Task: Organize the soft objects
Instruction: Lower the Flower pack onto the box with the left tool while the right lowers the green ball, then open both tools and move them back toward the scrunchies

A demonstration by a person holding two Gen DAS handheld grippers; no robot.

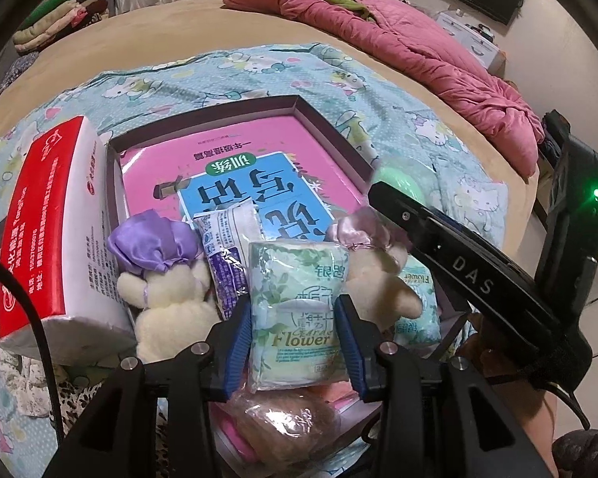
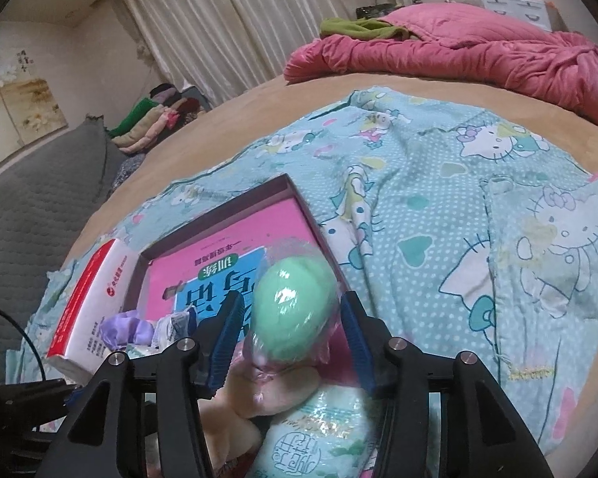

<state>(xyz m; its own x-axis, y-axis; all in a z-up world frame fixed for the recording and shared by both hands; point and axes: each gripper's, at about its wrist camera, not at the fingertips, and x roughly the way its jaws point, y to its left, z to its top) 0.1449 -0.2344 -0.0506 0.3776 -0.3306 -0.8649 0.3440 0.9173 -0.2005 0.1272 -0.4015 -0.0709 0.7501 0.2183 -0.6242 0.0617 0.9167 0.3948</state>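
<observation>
My left gripper [image 1: 295, 326] is shut on a green "Flower" tissue pack [image 1: 297, 314] held over the near end of a shallow box [image 1: 323, 119] lined with a pink book. In the box lie a purple-capped plush [image 1: 163, 279], a pink-capped plush [image 1: 374, 275], a small white-purple packet [image 1: 229, 255], a second tissue pack [image 1: 416, 306] and a wrapped brownish puff [image 1: 287, 426]. My right gripper [image 2: 289, 326] is shut on a green egg-shaped sponge in clear wrap [image 2: 295, 306], above the box's right side [image 2: 299, 195].
A red-and-white tissue brick [image 1: 56, 235] leans at the box's left edge. The box sits on a Hello Kitty cloth [image 2: 438, 207] on a tan bed. A pink quilt [image 1: 418, 59] lies at the far right, folded clothes [image 1: 56, 20] at the far left.
</observation>
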